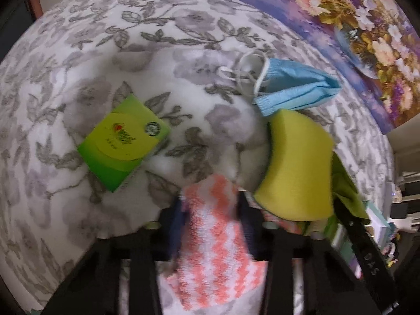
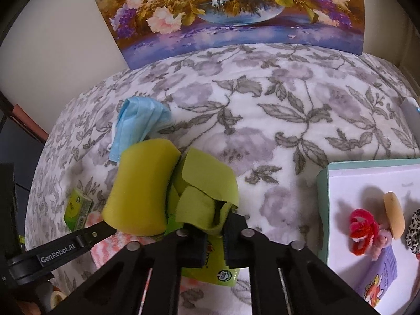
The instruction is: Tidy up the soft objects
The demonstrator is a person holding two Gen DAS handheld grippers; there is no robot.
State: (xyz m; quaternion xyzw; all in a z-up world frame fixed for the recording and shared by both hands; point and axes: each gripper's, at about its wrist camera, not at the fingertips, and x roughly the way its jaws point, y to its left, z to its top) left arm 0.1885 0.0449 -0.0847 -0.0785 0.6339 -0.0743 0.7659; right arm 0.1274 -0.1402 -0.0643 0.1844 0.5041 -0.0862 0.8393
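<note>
My left gripper is shut on a pink-and-white fuzzy cloth and holds it over the floral blanket. My right gripper is shut on a green cloth, with a yellow sponge resting against it on the left. The sponge also shows in the left wrist view. A blue face mask lies just beyond the sponge, also in the right wrist view. A green tissue pack lies on the blanket to the left.
A flower painting leans against the wall behind the blanket. A teal-rimmed white box at the right holds a red hair tie, a beige puff and a leopard scrunchie. Another green pack lies under my right gripper.
</note>
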